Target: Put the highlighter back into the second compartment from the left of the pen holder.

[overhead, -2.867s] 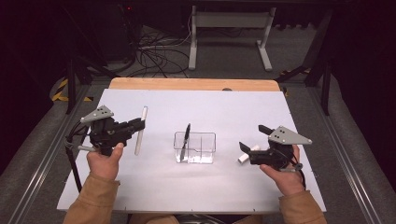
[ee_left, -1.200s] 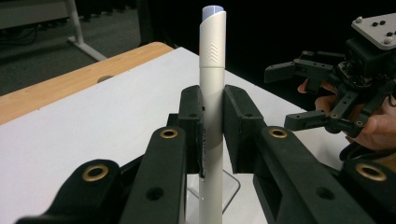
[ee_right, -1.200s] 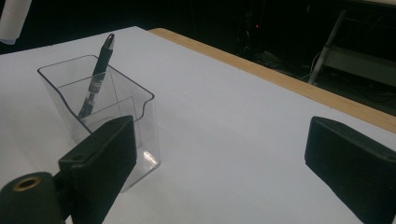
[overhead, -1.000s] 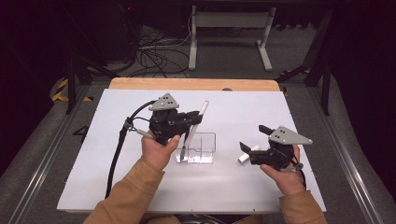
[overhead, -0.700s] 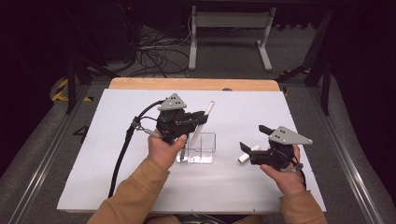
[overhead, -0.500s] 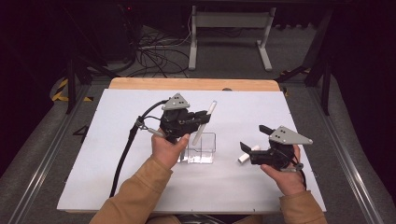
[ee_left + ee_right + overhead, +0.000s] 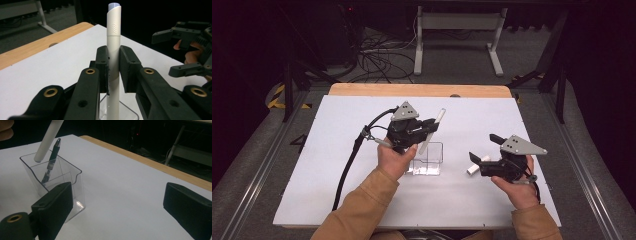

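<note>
Beside the white marker (image 7: 48,141), right gripper view reveals a black pen (image 7: 51,161).

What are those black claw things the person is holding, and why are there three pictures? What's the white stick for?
Those are hand-held grabbing tools. A person holds one in each hand, and each has two black jaws that pinch like tongs. One picture comes from a camera up high, looking down at the white table. The other two come from little cameras riding on each tool, looking along its jaws.

The left gripper is squeezed shut on a white pen, holding it tilted with its lower end right at the top of a clear plastic cup. A black pen already leans inside that cup. The right gripper waits nearby with its jaws wide apart. In the high view a small white thing shows beside those jaws; I cannot tell what it is.
</note>
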